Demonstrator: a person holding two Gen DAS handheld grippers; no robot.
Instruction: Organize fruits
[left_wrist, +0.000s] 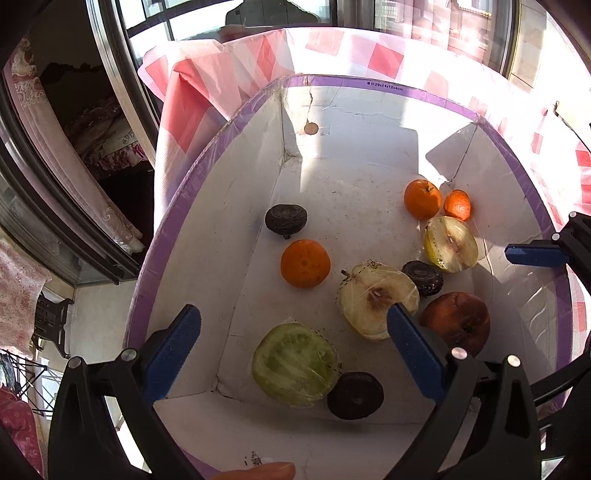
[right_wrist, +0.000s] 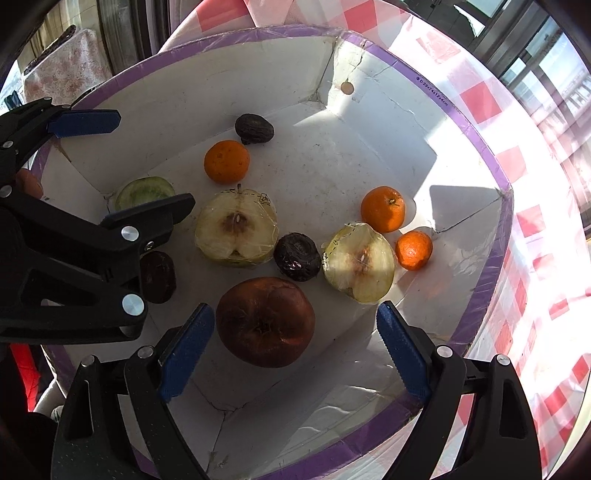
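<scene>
While both sets of jaws stand wide and empty, the right gripper (right_wrist: 295, 354) straddles a brown apple (right_wrist: 265, 322) without touching it. At eleven o'clock, the left gripper (left_wrist: 293, 350) hangs over the green half (left_wrist: 295, 363). Beyond, oranges (right_wrist: 226, 161) lie in the white box (right_wrist: 476, 147).

Purple-rimmed white box (right_wrist: 480, 155), orange mandarins (right_wrist: 226, 161), possibly brown apple (right_wrist: 265, 322)

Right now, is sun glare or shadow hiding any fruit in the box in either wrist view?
Left wrist view: sun washes out the far box wall; fruit stays readable. Right wrist view: glare blows out the tablecloth; the left gripper covers part of the green fruit half; the fisheye bends the box rim.
</scene>
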